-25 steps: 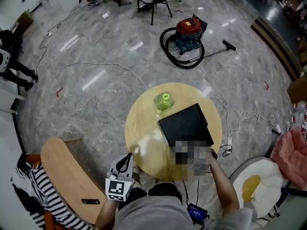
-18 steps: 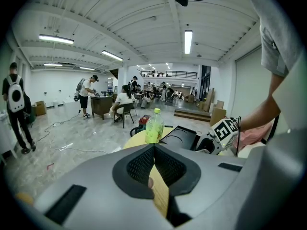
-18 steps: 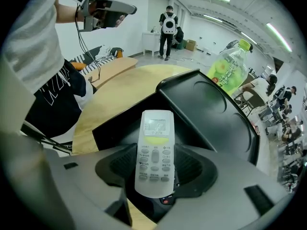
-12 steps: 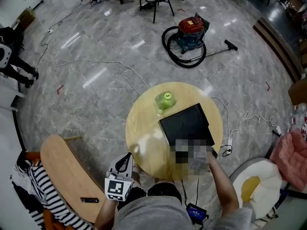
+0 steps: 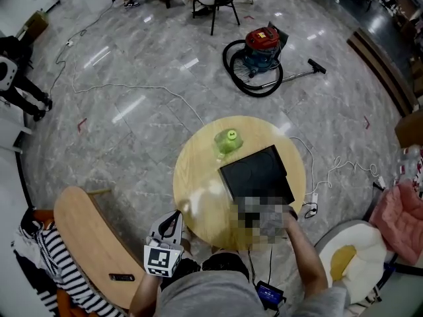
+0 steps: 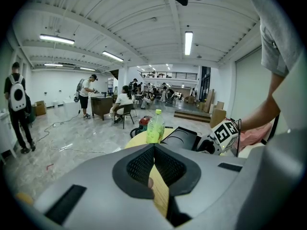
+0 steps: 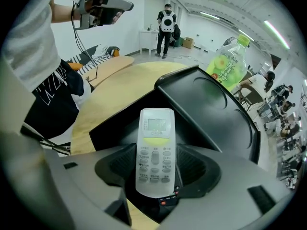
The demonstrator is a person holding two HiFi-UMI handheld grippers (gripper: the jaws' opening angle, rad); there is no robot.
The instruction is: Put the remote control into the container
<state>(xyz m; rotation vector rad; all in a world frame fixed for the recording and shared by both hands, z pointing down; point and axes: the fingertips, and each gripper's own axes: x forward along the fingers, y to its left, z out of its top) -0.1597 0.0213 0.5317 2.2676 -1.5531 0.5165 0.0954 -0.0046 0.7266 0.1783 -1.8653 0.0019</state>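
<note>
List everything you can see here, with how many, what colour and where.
table: one, light wood, round, centre.
container: one, black, on the table's right side.
remote control: one, white, held over the container.
bottle: one, green, on the table beyond the container.
vacuum cleaner: one, red and black, floor beyond the table.
bench: one, light wood, left of the person.
small dark object: one, on the bench.
striped cloth: one, black and white, far left.
cushion: one, white and yellow, lower right.
left hand-held gripper: grey, shut, empty, beside the table's near edge.
right hand-held gripper: grey, shut on the remote control.
</note>
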